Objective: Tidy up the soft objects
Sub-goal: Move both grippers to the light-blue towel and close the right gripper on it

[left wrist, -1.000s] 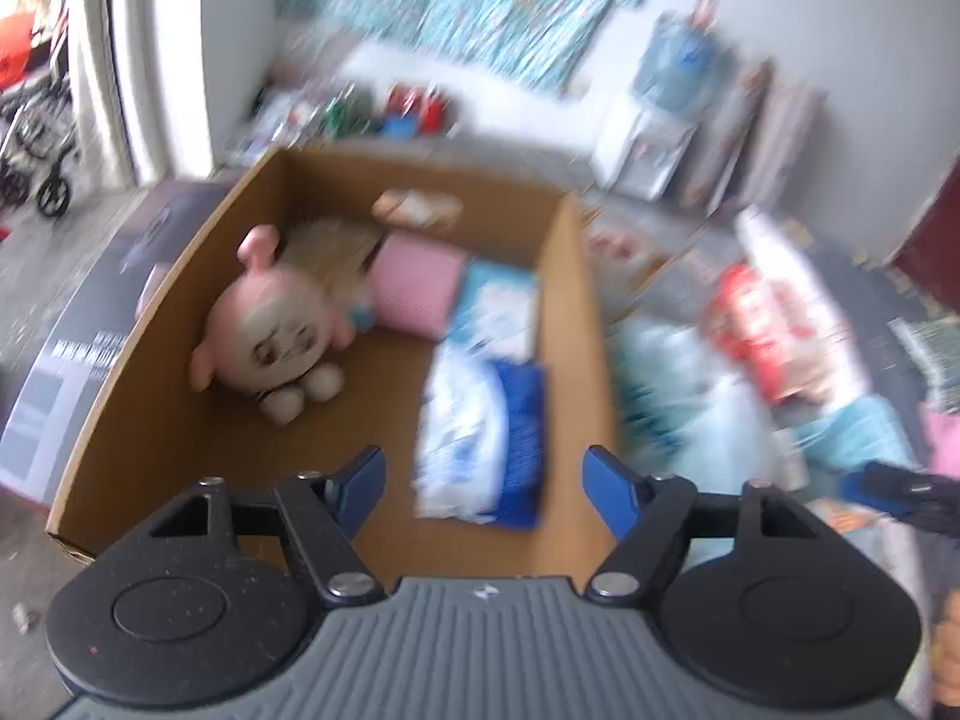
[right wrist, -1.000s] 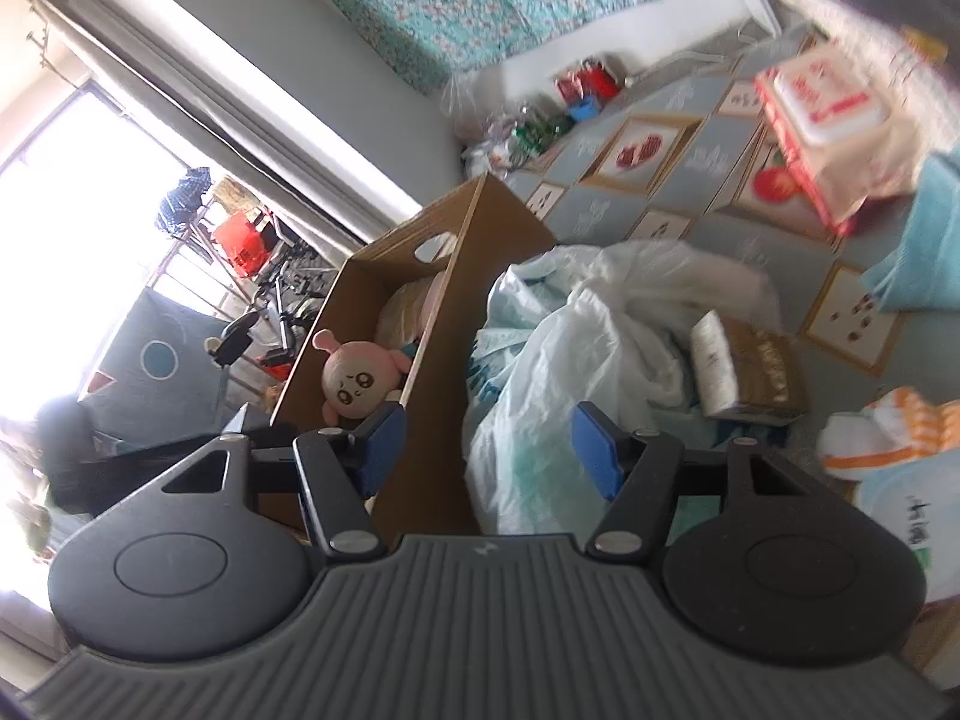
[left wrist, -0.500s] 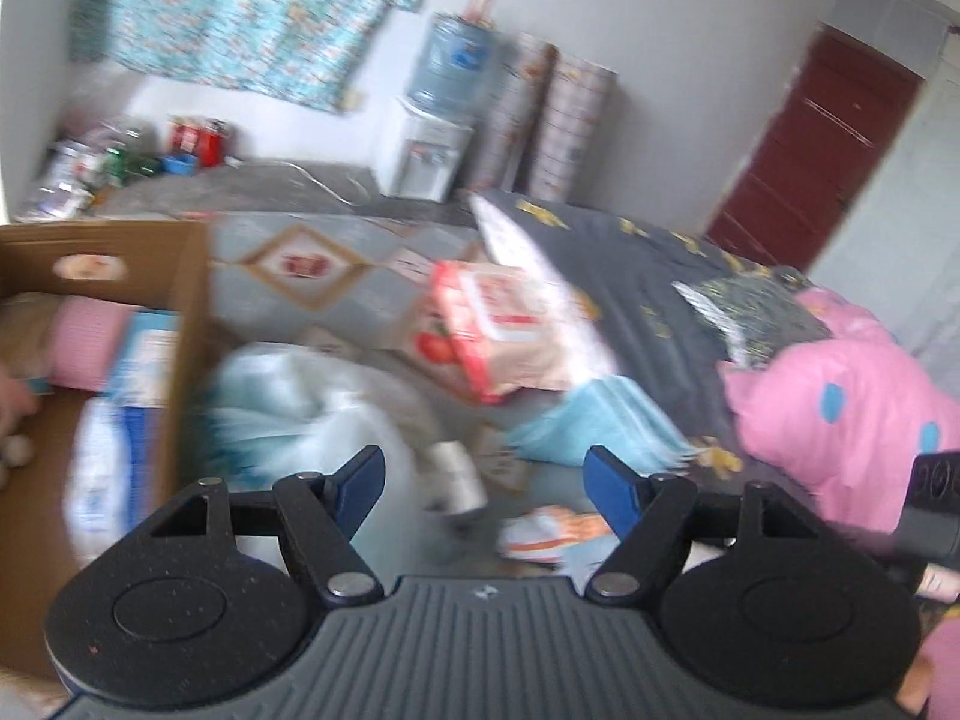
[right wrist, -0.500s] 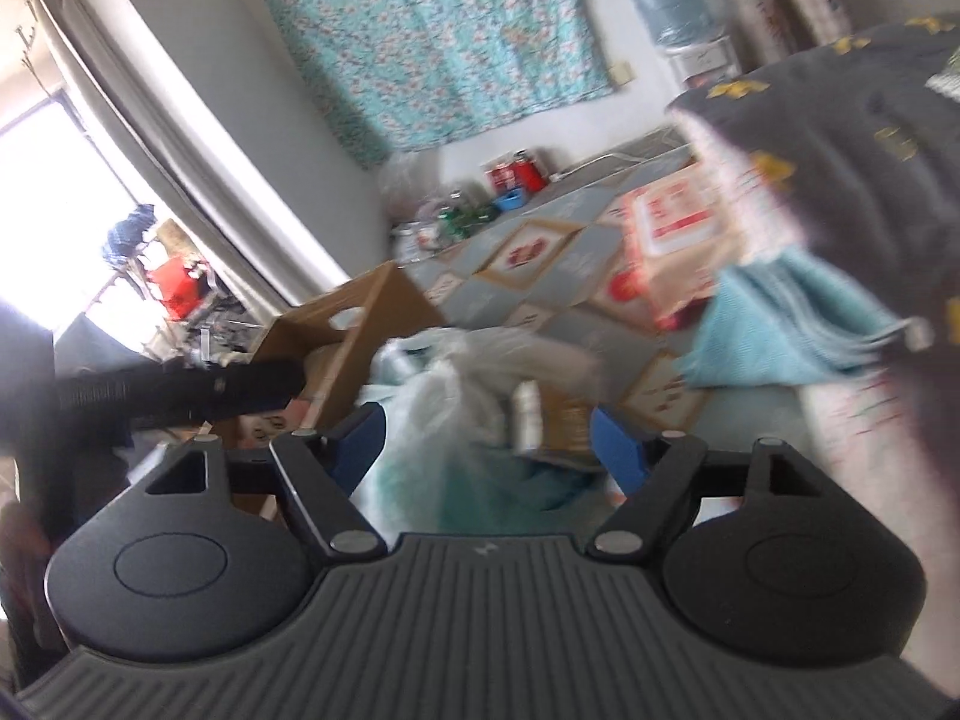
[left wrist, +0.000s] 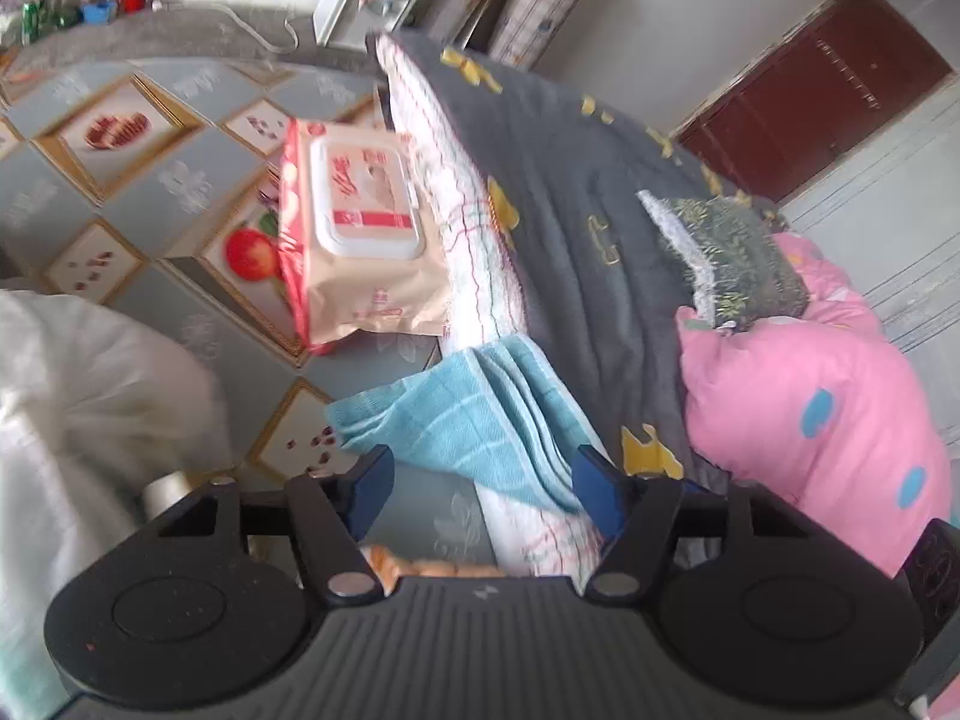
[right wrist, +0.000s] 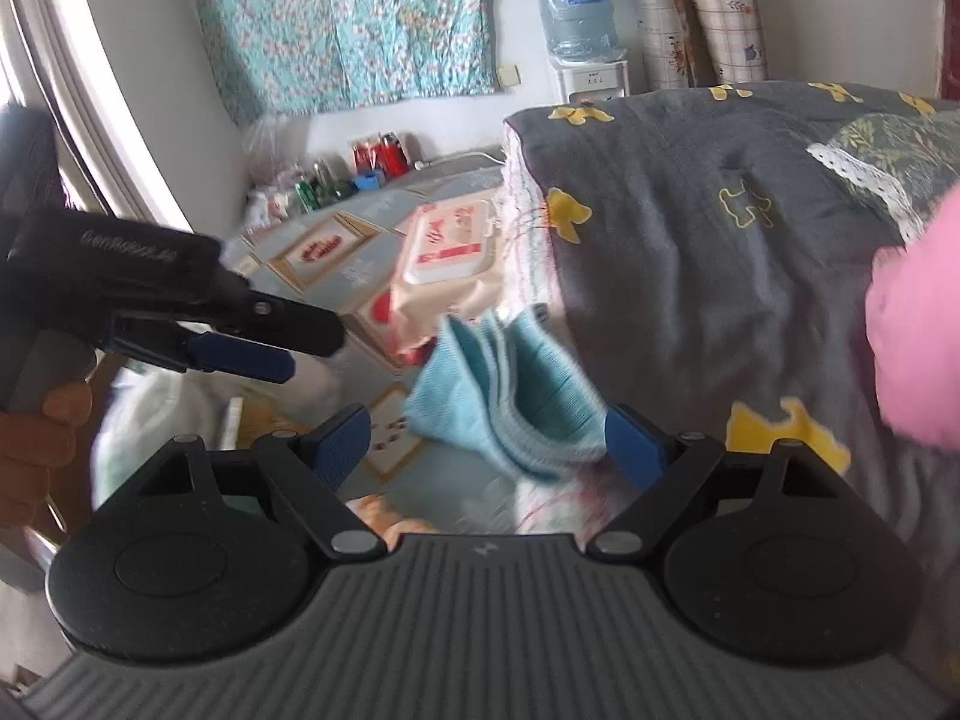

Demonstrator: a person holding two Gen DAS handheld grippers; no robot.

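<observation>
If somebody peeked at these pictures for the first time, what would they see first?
Probably the folded light blue towel hanging off the edge of the grey bed, right ahead of both open grippers. Next, the red and cream wipes pack leaning on the bed's side by the floor, and the big pink pillow on the bed.

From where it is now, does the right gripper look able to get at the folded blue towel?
Probably yes. The right gripper has its jaws wide apart, and the blue towel, hanging off the bed edge, lies right ahead between them. Nothing sits in the gap; the left gripper is off to the side.
</observation>
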